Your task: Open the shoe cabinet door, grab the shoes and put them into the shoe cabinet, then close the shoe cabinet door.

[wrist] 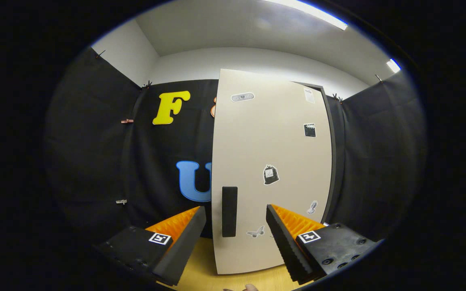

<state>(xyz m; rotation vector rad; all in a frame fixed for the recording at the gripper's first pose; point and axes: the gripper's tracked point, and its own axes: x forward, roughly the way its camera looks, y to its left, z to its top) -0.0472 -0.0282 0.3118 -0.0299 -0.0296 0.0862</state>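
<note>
Gripper (pixel 236 220): fingers spread wide, holding nothing. Handle (pixel 229 211): between and just beyond fingertips, near free edge of shoe cabinet door (pixel 273 153), which faces the camera. Risk: off-centre closing slips off the slim handle.

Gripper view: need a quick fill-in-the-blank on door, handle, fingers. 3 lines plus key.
1. The gripper has its fingers ____, with nothing pressed between them.
2. The dark handle on the door stands ____, not level.
3. The handle sits ____ the two fingers, just beyond their tips.
4. The door carries several small ____ on its pale face.

Missing words: open; upright; between; stickers
</note>
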